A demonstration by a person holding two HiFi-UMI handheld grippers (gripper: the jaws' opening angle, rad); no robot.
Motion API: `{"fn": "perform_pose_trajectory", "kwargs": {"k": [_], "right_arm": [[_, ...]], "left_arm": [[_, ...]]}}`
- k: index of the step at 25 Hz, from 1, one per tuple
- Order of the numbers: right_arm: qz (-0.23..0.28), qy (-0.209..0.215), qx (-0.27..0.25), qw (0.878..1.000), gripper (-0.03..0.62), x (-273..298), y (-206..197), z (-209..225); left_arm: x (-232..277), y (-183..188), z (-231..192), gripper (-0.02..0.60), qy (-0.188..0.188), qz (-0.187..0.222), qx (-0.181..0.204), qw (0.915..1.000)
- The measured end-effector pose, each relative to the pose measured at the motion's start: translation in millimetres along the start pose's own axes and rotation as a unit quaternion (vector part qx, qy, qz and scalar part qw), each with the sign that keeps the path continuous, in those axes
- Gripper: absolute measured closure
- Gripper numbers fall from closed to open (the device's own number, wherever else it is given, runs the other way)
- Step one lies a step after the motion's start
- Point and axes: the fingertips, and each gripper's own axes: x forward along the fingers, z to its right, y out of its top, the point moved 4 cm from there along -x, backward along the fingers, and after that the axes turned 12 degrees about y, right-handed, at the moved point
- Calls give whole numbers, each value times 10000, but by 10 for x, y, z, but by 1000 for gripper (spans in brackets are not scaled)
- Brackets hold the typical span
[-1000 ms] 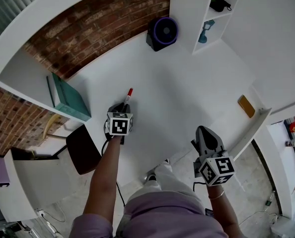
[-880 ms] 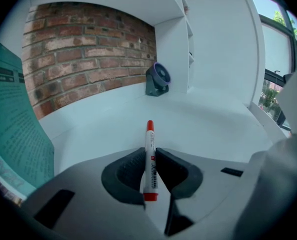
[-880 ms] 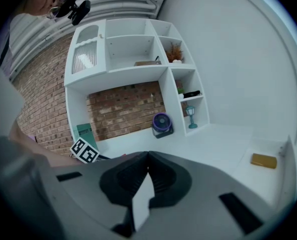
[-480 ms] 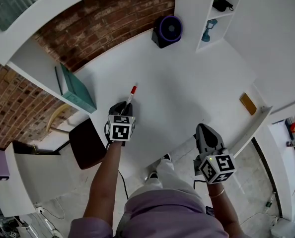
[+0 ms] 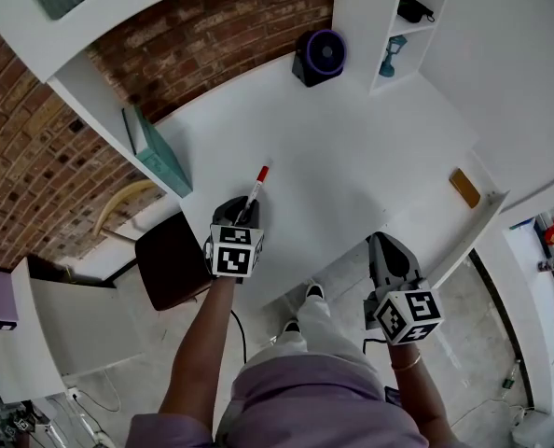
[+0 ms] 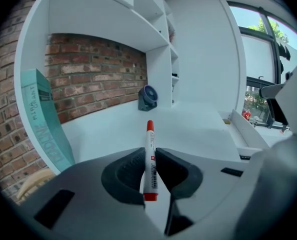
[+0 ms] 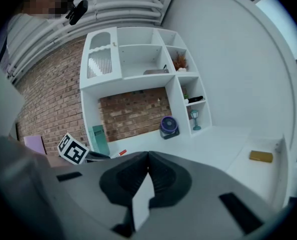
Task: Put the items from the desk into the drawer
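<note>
left gripper view: left gripper [image 6: 149,153] clamped mid-barrel on the red-capped marker [image 6: 149,134], held over the desk [image 6: 198,129] | right gripper view: right gripper [image 7: 147,156] pinched together, nothing in it | head view only: both forearms reach forward, left tipped down at the desk's front edge, right just off it | way back: teal book [image 5: 151,152], fan [image 5: 322,56]

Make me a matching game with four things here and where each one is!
Things:
1. marker
2. fan
3. teal book
4. tan block

Places:
A. near the desk's right edge
B. clamped in the left gripper
C. at the desk's back, by the brick wall
D. standing at the desk's left end

Pairs: 1-B, 2-C, 3-D, 4-A
</note>
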Motion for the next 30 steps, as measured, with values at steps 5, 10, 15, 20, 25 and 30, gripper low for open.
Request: {"fn": "perform_pose_trajectory", "kwargs": {"k": [5,10,15,20,25,30], "right_arm": [[104,-123,15,9999,589,-185,-47,-166],[220,-322,43,9992,589,-383,-107,-293],[273,-581,100,9979,589,-593,-164,-388],[303,-870,112,9957,589,-795,-174,-400],[315,-1216,151,9920,589,-1055,-222,-359],[378,-1539,217,9871,589,-1351,-255,-234]], "left_arm": [[-305,10,101,515,-166,190,17,9997],[-546,33,279,515,-427,372,32,9984],[-778,59,545,515,-770,547,218,9953],[-916,102,843,515,-1126,697,437,9902],[-1007,129,1174,515,-1488,751,593,9842],[-1090,212,1579,515,-1811,882,725,9768]]}}
